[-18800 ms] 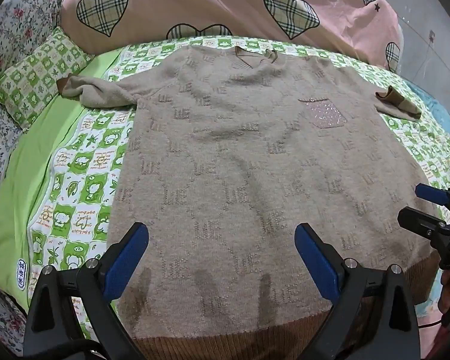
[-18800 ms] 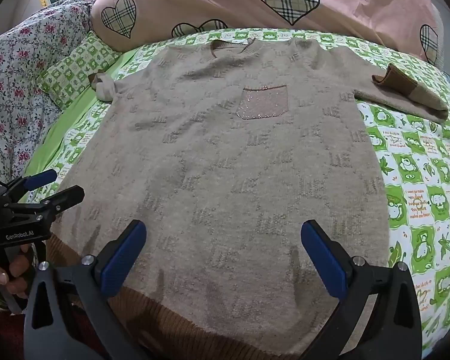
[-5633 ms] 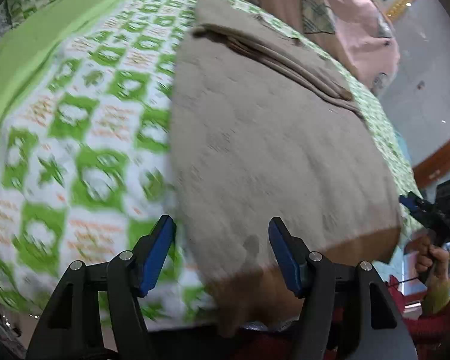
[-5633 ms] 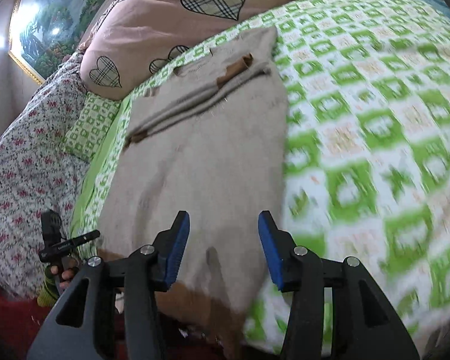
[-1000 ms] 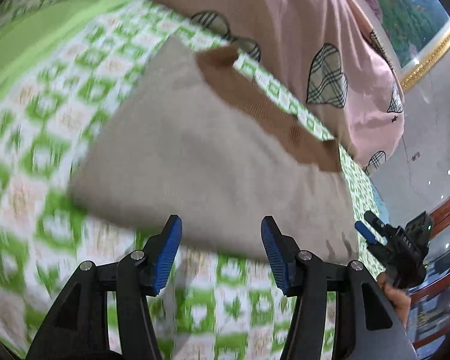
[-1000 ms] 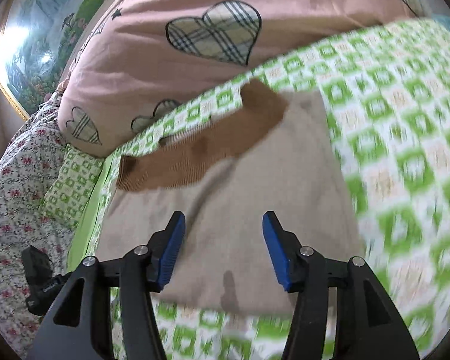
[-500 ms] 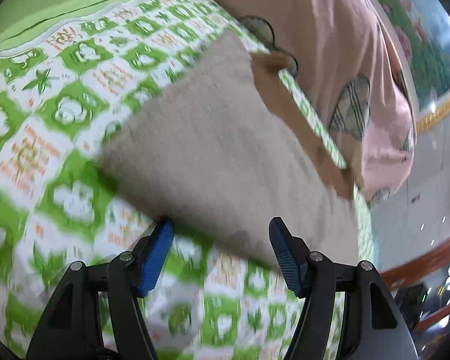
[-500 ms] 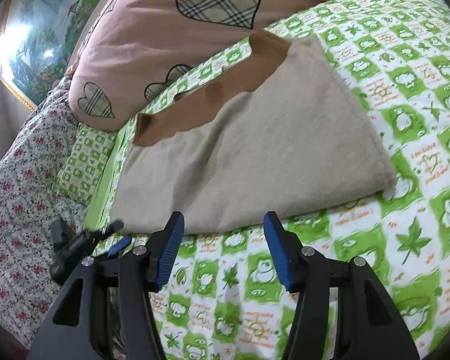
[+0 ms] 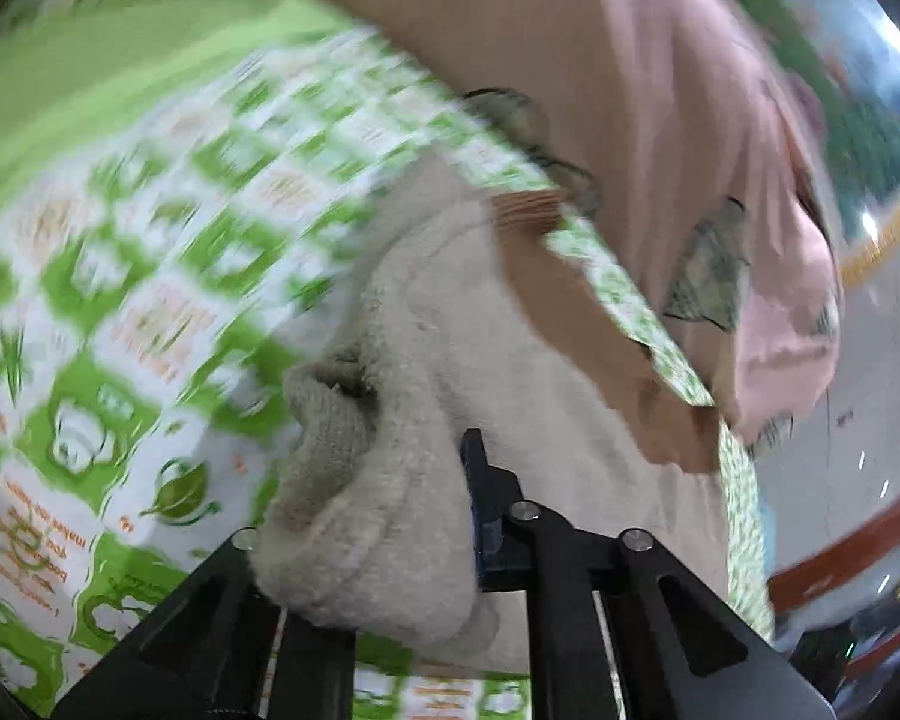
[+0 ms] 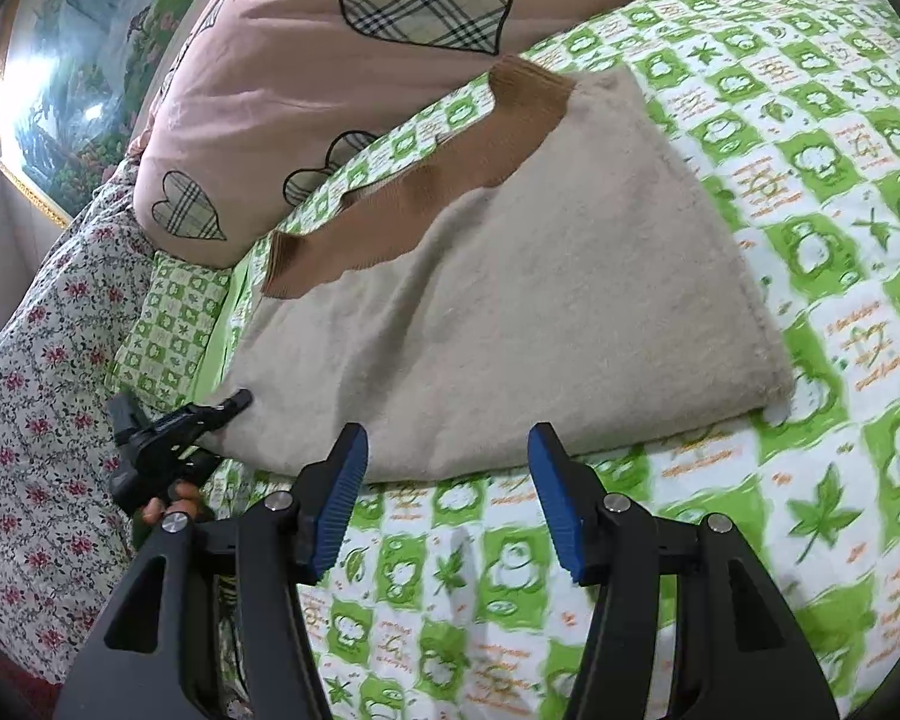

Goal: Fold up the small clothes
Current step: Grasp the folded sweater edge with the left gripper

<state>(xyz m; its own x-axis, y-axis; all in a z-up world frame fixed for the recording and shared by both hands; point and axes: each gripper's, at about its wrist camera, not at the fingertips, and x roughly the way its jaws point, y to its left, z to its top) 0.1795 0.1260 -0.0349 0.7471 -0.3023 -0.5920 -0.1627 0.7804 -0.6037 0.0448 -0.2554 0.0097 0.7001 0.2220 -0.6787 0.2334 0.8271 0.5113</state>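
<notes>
The beige knit sweater (image 10: 510, 312) lies folded in half on the green patterned bed sheet (image 10: 822, 192), its brown ribbed hem (image 10: 426, 186) at the far edge. In the left wrist view the sweater's near left corner (image 9: 366, 516) is bunched between the jaws of my left gripper (image 9: 384, 534), which is shut on it; the left finger is hidden by cloth. That gripper also shows in the right wrist view (image 10: 210, 414) at the sweater's left corner. My right gripper (image 10: 447, 498) is open and empty, just in front of the sweater's near folded edge.
A pink duvet with plaid hearts (image 10: 354, 48) lies behind the sweater. A floral cover (image 10: 36, 420) and a green patterned pillow (image 10: 174, 324) are at the left. The bed sheet stretches to the right and front.
My left gripper has moved in and shut on the sweater's left corner, bunching it. My right gripper has stayed open in front of the near edge.
</notes>
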